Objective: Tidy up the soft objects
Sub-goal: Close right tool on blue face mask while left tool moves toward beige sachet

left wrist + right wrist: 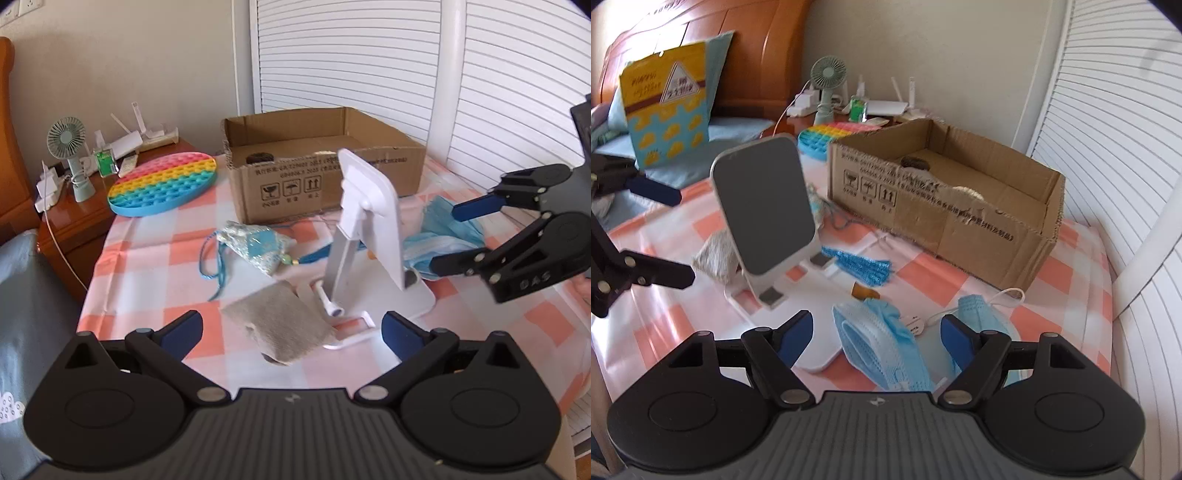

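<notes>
My left gripper [291, 330] is open over a grey felt pouch [280, 325] lying on the checked tablecloth; the pouch sits between its fingers. A blue patterned sachet [255, 245] with a cord and tassel lies behind it. My right gripper [877, 338] is open around crumpled blue face masks [886, 347]; it also shows in the left wrist view [448, 238], beside the masks [443, 229]. An open cardboard box [321, 166] stands at the back with a dark round object inside; it also shows in the right wrist view [945, 206].
A white phone stand [369, 236] stands mid-table between the grippers. A rainbow pop-it pad [162, 182] lies left of the box. A nightstand [74, 210] with a small fan [70, 155] is at left. Louvred white doors [351, 55] are behind.
</notes>
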`<state>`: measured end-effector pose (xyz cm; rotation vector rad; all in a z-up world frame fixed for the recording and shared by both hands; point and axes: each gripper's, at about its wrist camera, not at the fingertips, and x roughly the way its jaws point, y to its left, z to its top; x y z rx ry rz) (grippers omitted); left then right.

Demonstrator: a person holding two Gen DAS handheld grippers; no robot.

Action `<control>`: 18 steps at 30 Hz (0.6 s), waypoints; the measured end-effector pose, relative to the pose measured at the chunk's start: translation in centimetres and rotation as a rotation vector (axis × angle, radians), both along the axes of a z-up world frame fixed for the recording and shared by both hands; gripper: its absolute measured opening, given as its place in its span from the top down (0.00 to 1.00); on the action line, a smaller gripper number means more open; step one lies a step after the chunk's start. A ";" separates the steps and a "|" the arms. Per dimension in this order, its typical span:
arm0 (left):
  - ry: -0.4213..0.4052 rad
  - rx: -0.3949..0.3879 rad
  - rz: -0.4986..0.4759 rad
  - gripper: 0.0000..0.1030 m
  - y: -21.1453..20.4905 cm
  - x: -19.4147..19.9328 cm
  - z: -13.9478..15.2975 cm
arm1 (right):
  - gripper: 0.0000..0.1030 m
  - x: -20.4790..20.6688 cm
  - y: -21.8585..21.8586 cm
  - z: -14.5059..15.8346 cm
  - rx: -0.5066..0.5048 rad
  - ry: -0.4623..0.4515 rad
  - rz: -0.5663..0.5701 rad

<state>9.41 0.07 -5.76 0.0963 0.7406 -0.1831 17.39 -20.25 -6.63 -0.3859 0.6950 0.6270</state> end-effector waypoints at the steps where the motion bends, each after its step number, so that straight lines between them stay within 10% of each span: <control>1: 0.005 0.002 -0.004 0.01 -0.1 -0.1 -0.1 | 0.23 0.1 0.1 -0.3 -0.012 0.002 0.011; 18: 0.047 -0.011 -0.005 0.01 -0.7 0.0 -0.9 | 0.53 1.6 0.3 -2.0 -0.050 0.044 0.082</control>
